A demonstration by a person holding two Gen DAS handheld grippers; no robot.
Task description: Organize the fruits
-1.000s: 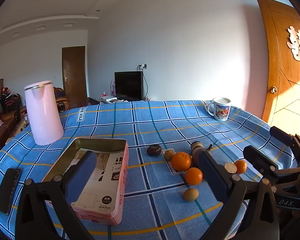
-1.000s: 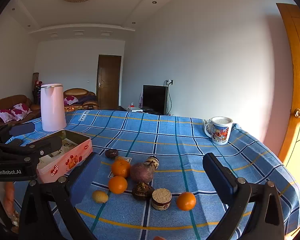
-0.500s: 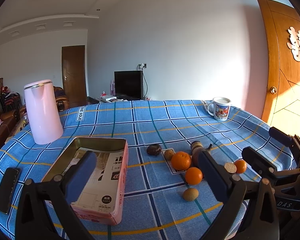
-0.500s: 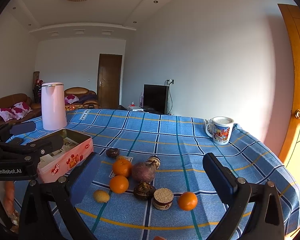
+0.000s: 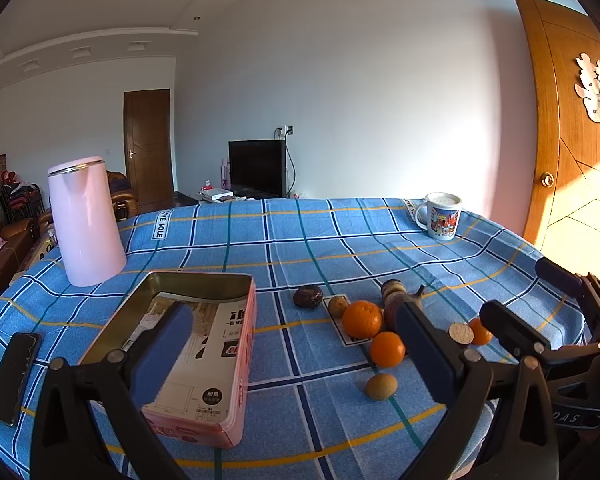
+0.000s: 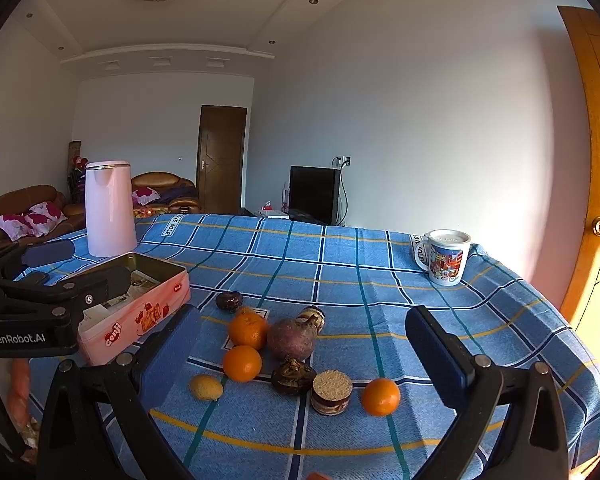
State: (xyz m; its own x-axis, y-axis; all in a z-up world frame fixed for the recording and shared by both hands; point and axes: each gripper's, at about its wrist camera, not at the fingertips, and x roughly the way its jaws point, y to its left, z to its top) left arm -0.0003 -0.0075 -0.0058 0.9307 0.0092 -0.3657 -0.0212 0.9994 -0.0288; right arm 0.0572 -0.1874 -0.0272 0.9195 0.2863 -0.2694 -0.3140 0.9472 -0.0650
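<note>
Several fruits lie in a loose cluster on the blue checked tablecloth (image 6: 340,264): three oranges (image 6: 242,363), a purple round root fruit (image 6: 292,338), a small yellow-brown fruit (image 6: 206,387), dark brown ones (image 6: 229,301), and a cut cylinder piece (image 6: 331,391). An open pink tin box (image 5: 188,344) with paper inside stands left of them; it also shows in the right wrist view (image 6: 140,300). My left gripper (image 5: 296,352) is open and empty, above the table between box and fruits. My right gripper (image 6: 304,356) is open and empty, above the fruit cluster.
A pink kettle (image 5: 85,220) stands at the back left. A printed mug (image 6: 446,257) stands at the back right. A black phone (image 5: 14,376) lies near the left edge. A wooden door (image 5: 572,152) is at the right.
Both grippers have drifted very slightly; the view shifts a little. Nothing on the table has moved.
</note>
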